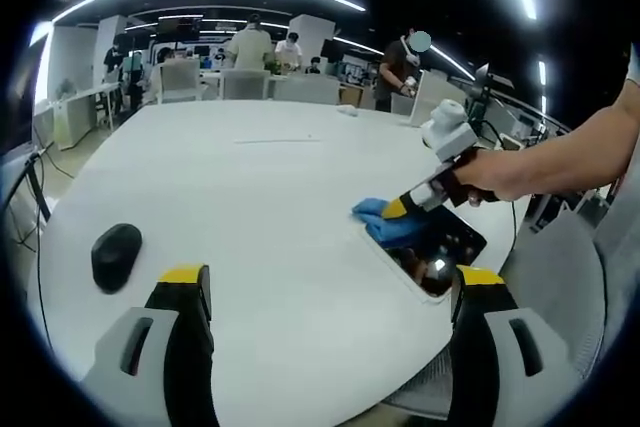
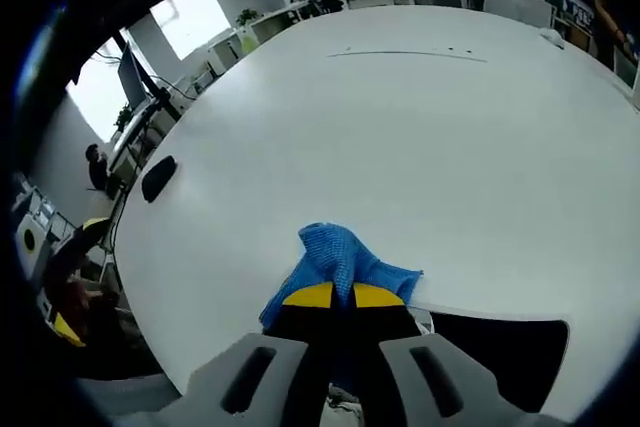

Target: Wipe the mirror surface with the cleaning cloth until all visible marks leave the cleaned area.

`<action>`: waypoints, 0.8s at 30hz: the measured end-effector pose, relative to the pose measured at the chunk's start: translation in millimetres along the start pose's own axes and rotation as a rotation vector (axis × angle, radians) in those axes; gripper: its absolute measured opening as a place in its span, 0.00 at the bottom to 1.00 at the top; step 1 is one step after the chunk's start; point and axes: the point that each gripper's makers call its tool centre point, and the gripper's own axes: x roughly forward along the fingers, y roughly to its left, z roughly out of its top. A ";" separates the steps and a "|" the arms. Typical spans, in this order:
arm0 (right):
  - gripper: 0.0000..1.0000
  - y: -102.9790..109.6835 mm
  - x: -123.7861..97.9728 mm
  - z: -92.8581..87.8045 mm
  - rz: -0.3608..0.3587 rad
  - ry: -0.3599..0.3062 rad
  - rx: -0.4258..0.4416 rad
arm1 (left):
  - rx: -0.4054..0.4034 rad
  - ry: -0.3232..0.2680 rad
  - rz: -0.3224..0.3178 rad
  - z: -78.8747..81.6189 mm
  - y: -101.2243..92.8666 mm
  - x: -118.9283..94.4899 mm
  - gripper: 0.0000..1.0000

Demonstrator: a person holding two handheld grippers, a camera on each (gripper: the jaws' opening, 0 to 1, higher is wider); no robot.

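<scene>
A flat mirror (image 1: 447, 243) in a white frame lies on the white table (image 1: 270, 187) near its right edge, its glass dark with reflections. A blue cleaning cloth (image 1: 378, 219) rests on the mirror's far left end. In the left gripper view my right gripper (image 1: 396, 209) comes in from the right, held by a hand, shut on the cloth. The right gripper view shows its yellow-tipped jaws (image 2: 333, 296) closed on the bunched blue cloth (image 2: 338, 259), with the dark mirror (image 2: 500, 347) below right. My left gripper (image 1: 330, 282) stands open above the table, nothing between its jaws.
A black computer mouse (image 1: 116, 252) lies on the table at the left, also seen as the mouse (image 2: 158, 177) in the right gripper view. Chairs, desks and several people stand beyond the far edge. A grey chair (image 1: 560, 277) sits by the table's right edge.
</scene>
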 end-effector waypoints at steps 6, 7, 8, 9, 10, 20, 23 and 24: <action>0.00 12.3 5.3 2.4 0.016 -0.010 -0.017 | 0.004 0.006 -0.005 -1.0 -2.1 -0.6 0.98; 0.00 12.0 5.3 2.5 0.015 -0.011 -0.014 | 0.003 0.007 -0.005 -1.0 -2.5 -1.1 0.99; 0.00 13.1 5.9 2.5 0.018 -0.013 -0.013 | 0.004 0.009 -0.003 -1.4 -1.7 -1.7 0.98; 0.00 12.9 5.9 2.5 0.016 -0.013 -0.018 | 0.003 0.009 -0.002 -1.4 -1.3 -2.0 0.98; 0.00 12.9 5.7 2.3 0.016 -0.013 -0.020 | 0.005 0.009 -0.002 -1.2 -0.9 -2.6 0.98; 0.00 18.2 0.5 -7.0 0.016 -0.019 -0.032 | 0.008 0.006 0.003 0.9 -0.5 -4.6 0.98; 0.00 20.5 -1.0 -10.4 0.016 -0.016 -0.059 | 0.008 0.001 0.004 3.3 -2.2 -4.4 0.98; 0.00 20.9 -2.6 -12.7 0.020 -0.016 -0.053 | 0.008 0.000 0.004 3.8 -2.9 -4.0 0.98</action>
